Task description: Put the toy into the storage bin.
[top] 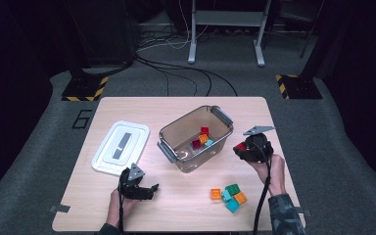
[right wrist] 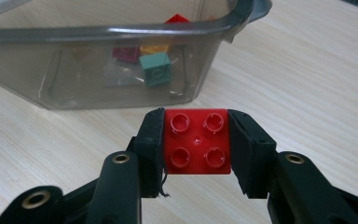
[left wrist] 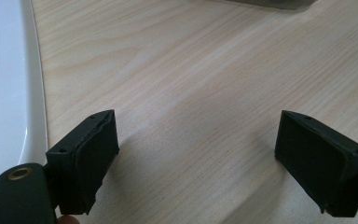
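Held thing: a red four-stud brick [right wrist: 196, 141], studs facing the right claw's camera, clamped on two opposite sides; in the high view it shows as a red spot [top: 241, 146] at the claw's tip.
Right claw [right wrist: 196, 142]: closed on the red brick, both pads flat against its side walls, with nothing else in the grip; in the high view the claw [top: 242, 148] sits just off the bin's right side, above the table.
Governing relation: the clear plastic bin [right wrist: 121, 35] lies straight ahead of the right claw along its pointing line, its near wall and rim between the brick and the bin's inside. By this reading, the brick must clear the rim before it can go in.
Bin contents: a teal brick [right wrist: 156, 68] close behind the wall, with a dark red, an orange and a red one beyond it; in the high view they cluster toward the bin's [top: 169, 128] right half.
Brick axis: square in plan, so no long axis to align; either pair of sides would serve.
Nearer hand: the right one, beside the bin; the left is well apart from it.
Left claw [left wrist: 196, 154]: jaws spread wide, nothing between them, bare table [left wrist: 205, 84] beneath; in the high view it [top: 149, 190] rests near the table's front-left, just below the white lid [top: 120, 147].
Loose supply: orange, green and teal bricks [top: 229, 196] grouped on the table near the front, beside the right forearm.
Judged step: carrying the brick to the bin, with release not yet made.
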Tool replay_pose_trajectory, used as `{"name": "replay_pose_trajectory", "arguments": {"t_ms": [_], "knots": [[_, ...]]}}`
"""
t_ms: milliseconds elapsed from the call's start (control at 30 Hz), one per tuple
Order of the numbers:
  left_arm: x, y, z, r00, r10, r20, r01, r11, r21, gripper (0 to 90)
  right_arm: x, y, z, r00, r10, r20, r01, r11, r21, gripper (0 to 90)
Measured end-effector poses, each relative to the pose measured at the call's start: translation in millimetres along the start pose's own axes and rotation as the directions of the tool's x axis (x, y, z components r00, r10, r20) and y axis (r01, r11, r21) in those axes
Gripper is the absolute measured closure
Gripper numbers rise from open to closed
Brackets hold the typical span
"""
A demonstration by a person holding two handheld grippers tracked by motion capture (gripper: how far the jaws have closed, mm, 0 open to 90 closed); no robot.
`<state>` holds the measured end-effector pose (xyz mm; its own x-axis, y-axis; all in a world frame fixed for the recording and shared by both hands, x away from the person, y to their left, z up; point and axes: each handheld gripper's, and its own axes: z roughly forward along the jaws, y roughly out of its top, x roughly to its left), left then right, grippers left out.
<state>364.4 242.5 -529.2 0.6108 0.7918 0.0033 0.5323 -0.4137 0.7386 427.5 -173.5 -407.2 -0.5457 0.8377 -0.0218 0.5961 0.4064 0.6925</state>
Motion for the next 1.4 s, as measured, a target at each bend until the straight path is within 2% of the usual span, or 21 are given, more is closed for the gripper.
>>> {"name": "replay_pose_trajectory", "arguments": {"t_ms": [900,1133,1400], "knots": [[0.1,0.3,-0.7,1.0,0.003,0.0,-0.003,0.9999,0.01,13.0,-12.8,53.3,-31.4,0.9978,-0.023,0.063,0.027,0.997,-0.07,58.6],[0.1,0.3,-0.6,1.0,0.002,0.001,-0.002,1.0,0.008,13.0,-12.4,68.6,-32.9,0.9964,-0.043,0.074,0.049,0.995,-0.087,58.6],[0.1,0.3,-0.6,1.0,0.002,0.001,-0.002,1.0,0.007,13.1,-8.8,85.8,-21.9,0.9969,-0.053,0.058,0.059,0.994,-0.094,58.6]]}}
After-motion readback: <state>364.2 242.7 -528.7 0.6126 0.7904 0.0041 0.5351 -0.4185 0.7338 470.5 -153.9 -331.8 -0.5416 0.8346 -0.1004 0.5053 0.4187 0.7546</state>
